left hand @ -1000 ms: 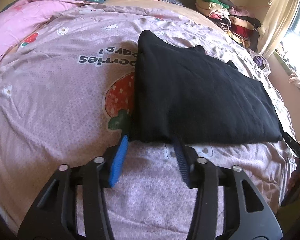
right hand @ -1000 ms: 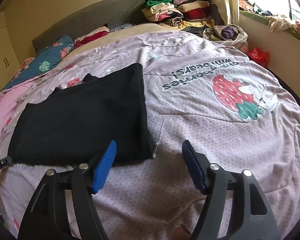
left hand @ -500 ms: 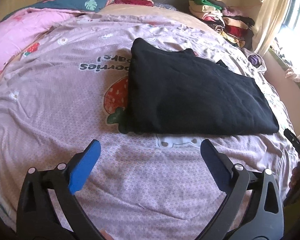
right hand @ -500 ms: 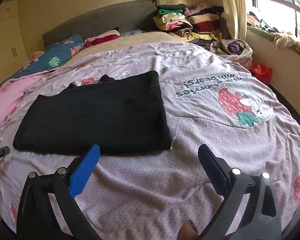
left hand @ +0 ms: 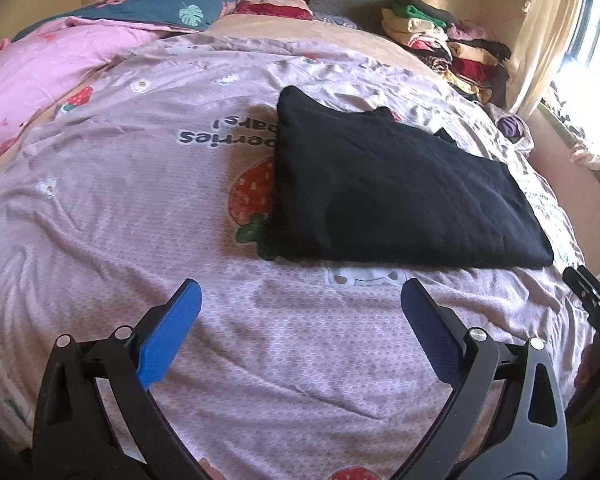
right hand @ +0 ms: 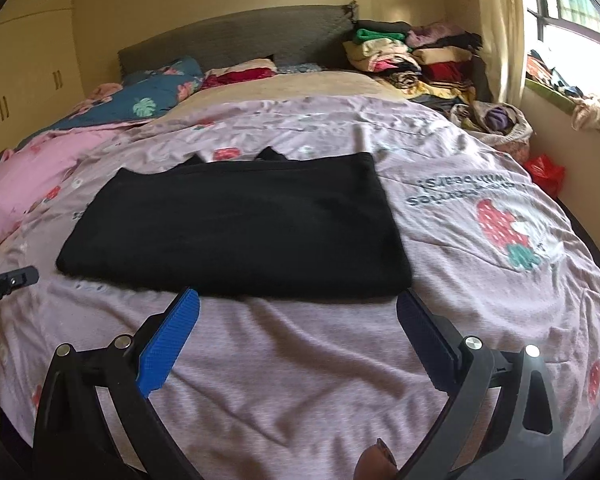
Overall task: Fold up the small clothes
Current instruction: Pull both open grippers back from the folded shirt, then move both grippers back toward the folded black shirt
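A black garment [left hand: 388, 188] [right hand: 236, 228] lies folded into a flat rectangle on the pink strawberry-print bedspread [left hand: 120, 208] [right hand: 480, 280]. My left gripper [left hand: 300, 292] hangs wide open over the bedspread, short of the garment's near edge, with nothing between its blue pads. My right gripper [right hand: 298, 300] is also wide open and empty, its fingertips just short of the garment's near edge. Each gripper shows at the edge of the other view: the right gripper's black tip [left hand: 592, 300] and the left gripper's black tip [right hand: 8, 280].
A pile of folded clothes [left hand: 444, 44] [right hand: 412, 56] sits at the bed's far right corner by the curtain. Pink and blue bedding [left hand: 60, 64] [right hand: 100, 128] lies at the far left. A grey headboard [right hand: 236, 40] and a window ledge [right hand: 560, 92] bound the bed.
Both grippers let go of the black garment's near edge, opened wide and drew back from it. The right gripper shifted left and now faces the garment squarely. The garment lies still.
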`<state>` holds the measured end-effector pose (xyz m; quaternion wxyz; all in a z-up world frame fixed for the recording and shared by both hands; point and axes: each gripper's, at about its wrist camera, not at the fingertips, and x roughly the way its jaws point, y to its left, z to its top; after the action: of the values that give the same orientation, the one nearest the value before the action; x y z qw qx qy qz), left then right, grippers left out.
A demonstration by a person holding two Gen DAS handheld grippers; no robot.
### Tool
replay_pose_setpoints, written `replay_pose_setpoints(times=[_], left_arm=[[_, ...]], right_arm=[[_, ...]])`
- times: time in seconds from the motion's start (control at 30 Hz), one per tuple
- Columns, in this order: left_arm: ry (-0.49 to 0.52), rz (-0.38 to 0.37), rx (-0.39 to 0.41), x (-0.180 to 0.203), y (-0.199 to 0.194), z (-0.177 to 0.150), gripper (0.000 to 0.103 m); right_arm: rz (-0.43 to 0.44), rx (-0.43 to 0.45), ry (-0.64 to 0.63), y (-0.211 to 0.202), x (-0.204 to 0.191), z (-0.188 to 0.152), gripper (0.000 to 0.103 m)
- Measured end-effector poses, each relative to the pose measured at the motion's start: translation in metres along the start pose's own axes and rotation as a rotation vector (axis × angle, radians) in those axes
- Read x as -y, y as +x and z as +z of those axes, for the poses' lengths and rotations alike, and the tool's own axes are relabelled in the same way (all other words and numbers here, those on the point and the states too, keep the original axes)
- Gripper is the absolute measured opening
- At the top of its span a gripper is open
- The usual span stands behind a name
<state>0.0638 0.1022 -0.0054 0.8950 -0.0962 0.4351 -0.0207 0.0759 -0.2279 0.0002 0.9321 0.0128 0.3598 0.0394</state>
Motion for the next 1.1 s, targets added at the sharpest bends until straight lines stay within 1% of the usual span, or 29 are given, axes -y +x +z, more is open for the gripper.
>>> replay_pose_setpoints(times=[0.23, 0.63, 0.83, 1.0, 1.1], left_arm=[[-0.011, 0.012, 0.021, -0.01, -0.009, 0.004, 0.093], [-0.017, 0.081, 0.07, -0.026, -0.021, 0.011, 0.093], [-0.036, 0.085, 0.063, -0.036, -0.018, 0.016, 0.093], [-0.048, 0.114, 0.058, -0.042, -0.011, 0.029, 0.093], [-0.044, 0.111, 0.054, -0.041, -0.005, 0.038, 0.093]], right_arm=[[0.047, 0.0, -0.062, 0.001, -0.037, 0.003, 0.098], [0.115, -0.003, -0.183, 0.004, -0.101, 0.002, 0.098], [0.133, -0.006, -0.229, 0.011, -0.122, 0.001, 0.098], [0.136, -0.015, -0.276, 0.019, -0.141, 0.001, 0.098], [0.136, -0.015, -0.308, 0.024, -0.152, 0.001, 0.098]])
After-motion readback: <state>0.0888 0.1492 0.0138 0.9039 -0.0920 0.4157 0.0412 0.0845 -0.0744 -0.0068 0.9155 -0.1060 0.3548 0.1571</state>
